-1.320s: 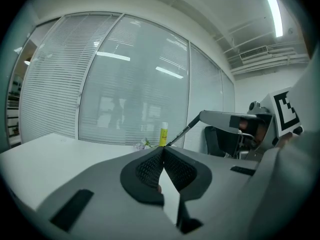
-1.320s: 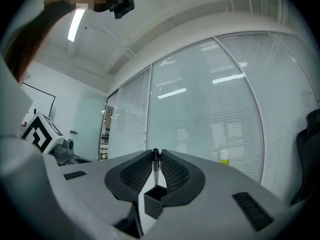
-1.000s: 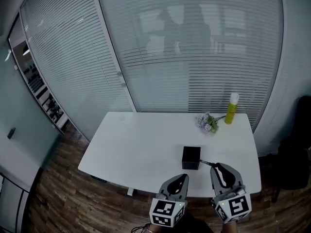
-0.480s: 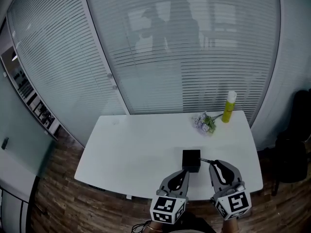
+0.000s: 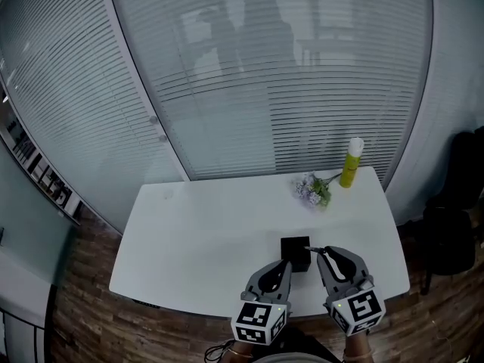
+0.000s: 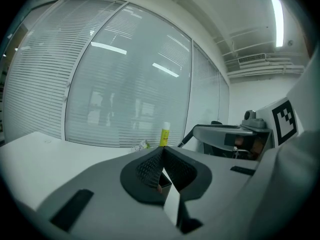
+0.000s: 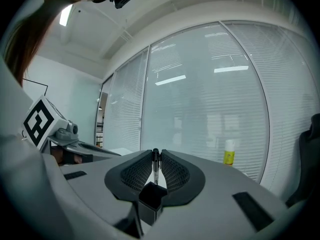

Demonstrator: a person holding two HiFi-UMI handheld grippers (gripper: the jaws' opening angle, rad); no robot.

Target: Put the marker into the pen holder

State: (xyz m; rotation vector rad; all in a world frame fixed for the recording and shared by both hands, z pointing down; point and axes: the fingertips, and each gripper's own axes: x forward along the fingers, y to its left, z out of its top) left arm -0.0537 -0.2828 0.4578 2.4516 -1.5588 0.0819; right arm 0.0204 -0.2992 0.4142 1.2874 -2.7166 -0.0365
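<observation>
The head view looks from above the near edge steeply down onto the white tabletop [image 5: 212, 225], with the left claw [image 5: 286, 266] and right claw [image 5: 321, 252] at its bottom. Each gripper view rides low, close behind its own jaws, facing across the tabletop to the blinded glass wall [image 5: 265, 89]. All three share that wall and the yellow bottle [image 5: 350, 162]; each gripper view catches the other claw at its side.

You have brought your right gripper [image 5: 326, 255] in, so the thin black marker [image 7: 155, 165] now sits at the edge of the square black pen holder [image 5: 294, 246].
</observation>
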